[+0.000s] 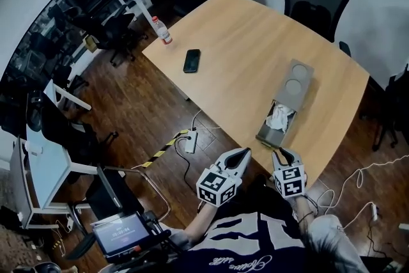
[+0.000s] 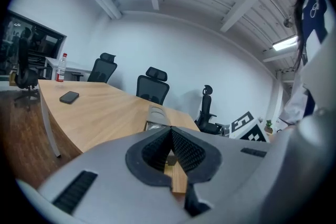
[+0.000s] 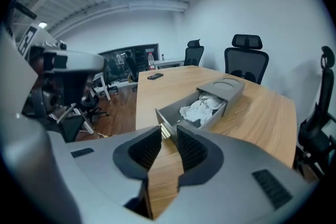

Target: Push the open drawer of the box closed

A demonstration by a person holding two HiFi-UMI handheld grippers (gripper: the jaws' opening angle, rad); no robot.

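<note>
- At the left corner of the wooden table (image 1: 243,35) we see a clear bottle (image 1: 162,30) with a red cap standing upright. A dark phone (image 1: 192,61) lies flat nearby, apart from the bottle.
- Our left gripper (image 1: 241,154) hangs off the table's near edge. Its own view shows the jaws pressed together at the tips with nothing between them.
- The drawer (image 1: 276,130) stands pulled out of the grey box (image 1: 295,81) toward us, with a crumpled white cloth (image 1: 280,116) lying inside. The box sits toward the table's right side and has two round recesses on its top.
- Our right gripper (image 1: 285,153) hovers near the drawer's front, not touching it. Its jaws stand a little apart and empty. In the right gripper view the drawer front lies just beyond the fingertips.
</note>
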